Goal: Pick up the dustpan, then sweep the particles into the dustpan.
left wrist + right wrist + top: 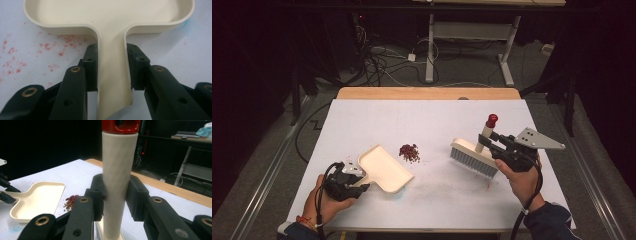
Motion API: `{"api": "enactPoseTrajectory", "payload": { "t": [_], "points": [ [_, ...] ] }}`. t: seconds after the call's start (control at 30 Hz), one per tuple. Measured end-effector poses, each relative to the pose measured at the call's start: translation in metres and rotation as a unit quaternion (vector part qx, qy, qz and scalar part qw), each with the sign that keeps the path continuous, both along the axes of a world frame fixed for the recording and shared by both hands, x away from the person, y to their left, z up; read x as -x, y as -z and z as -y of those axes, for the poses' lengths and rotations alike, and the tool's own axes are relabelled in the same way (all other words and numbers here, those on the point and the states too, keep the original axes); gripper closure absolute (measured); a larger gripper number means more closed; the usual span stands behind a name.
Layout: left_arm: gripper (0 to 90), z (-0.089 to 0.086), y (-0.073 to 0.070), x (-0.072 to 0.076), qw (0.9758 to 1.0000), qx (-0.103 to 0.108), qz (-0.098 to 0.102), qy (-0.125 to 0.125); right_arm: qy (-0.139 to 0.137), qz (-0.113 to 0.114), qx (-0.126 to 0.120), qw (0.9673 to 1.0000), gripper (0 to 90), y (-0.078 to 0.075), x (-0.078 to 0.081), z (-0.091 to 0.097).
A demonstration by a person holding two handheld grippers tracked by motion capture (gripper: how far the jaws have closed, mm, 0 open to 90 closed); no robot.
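The left tool clamps the dustpan by its handle near the tabletop's front-left corner; the right tool grips the brush handle toward the right edge. Red beans lie between, awaiting a leftward sweep into the pan.

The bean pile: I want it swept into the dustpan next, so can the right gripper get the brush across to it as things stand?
Probably yes. The right gripper is shut on the brush handle, and only bare table lies between the bristles and the bean pile. The dustpan, held by the left gripper, waits just beyond.
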State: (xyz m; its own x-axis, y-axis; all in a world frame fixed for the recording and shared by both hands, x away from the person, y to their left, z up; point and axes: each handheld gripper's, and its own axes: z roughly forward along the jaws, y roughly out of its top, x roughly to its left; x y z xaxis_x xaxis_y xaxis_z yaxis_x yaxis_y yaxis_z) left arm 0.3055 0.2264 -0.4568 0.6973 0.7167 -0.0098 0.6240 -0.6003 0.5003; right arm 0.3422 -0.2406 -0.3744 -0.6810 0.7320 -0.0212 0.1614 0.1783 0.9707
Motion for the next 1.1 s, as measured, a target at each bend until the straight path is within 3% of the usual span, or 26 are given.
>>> {"api": "enactPoseTrajectory", "payload": {
  "t": [0.37, 0.53, 0.7, 0.83, 0.97, 1.07, 1.1],
  "points": [
    [64.2, -0.002, 0.003, 0.0, 1.0, 0.003, -0.001, 0.003, -0.009, -0.002, 0.001, 1.0, 70.4, 0.003, -0.01, -0.009],
    [64.2, -0.001, 0.003, 0.0, 1.0, -0.002, -0.001, 0.005, -0.024, 0.0, 0.022, 0.9995, 70.4, 0.003, -0.012, -0.025],
    [64.2, -0.001, 0.002, -0.002, 1.0, -0.001, -0.001, 0.006, -0.034, 0.0, 0.023, 0.9992, 70.4, 0.002, -0.016, -0.034],
    [64.2, 0.0, 0.002, -0.003, 0.9999, -0.002, -0.001, 0.01, -0.04, 0.002, 0.021, 0.999, 70.4, -0.001, -0.024, -0.045],
    [64.2, 0.0, 0.003, -0.004, 0.9999, 0.0, -0.003, 0.01, -0.047, -0.019, -0.016, 0.9986, 70.4, -0.001, -0.041, -0.061],
    [64.2, 0.0, 0.004, -0.005, 0.9999, -0.004, -0.005, 0.012, -0.042, -0.013, -0.008, 0.999, 70.4, -0.002, -0.049, -0.071],
    [64.2, 0.0, 0.005, -0.006, 0.9999, -0.002, -0.007, 0.012, -0.038, -0.012, -0.005, 0.9992, 70.4, -0.002, -0.059, -0.083]
  ]
}}
